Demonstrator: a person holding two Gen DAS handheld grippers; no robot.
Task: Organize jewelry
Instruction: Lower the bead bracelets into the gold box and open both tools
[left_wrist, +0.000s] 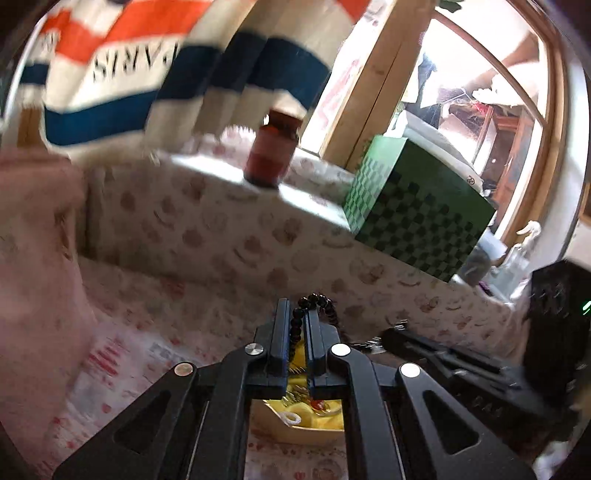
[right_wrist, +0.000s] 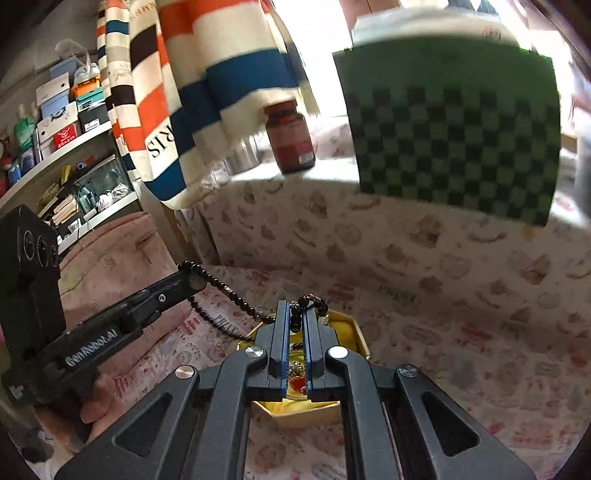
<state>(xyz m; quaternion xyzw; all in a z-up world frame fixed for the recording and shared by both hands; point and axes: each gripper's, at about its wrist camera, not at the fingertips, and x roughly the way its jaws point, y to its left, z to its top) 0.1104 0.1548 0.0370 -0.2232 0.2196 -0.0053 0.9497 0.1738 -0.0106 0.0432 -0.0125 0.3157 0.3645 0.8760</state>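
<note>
A black bead necklace (right_wrist: 236, 297) hangs stretched between both grippers above a wooden box with yellow lining (right_wrist: 351, 332). My left gripper (left_wrist: 299, 314) is shut on one end of the black bead necklace (left_wrist: 317, 301). My right gripper (right_wrist: 297, 308) is shut on the other end. In the right wrist view the left gripper (right_wrist: 188, 278) reaches in from the left with beads draped over its tip. The box (left_wrist: 295, 417) shows below the left fingers, holding a white ring and other small jewelry. A red heart-shaped piece (right_wrist: 297, 384) lies in it.
A brown bottle (left_wrist: 271, 147) and a green checkered box (left_wrist: 417, 214) stand on a raised ledge covered with patterned cloth. A striped scarf (right_wrist: 207, 85) hangs behind. A pink cushion (right_wrist: 122, 254) sits at left, before shelves of boxes (right_wrist: 66, 110).
</note>
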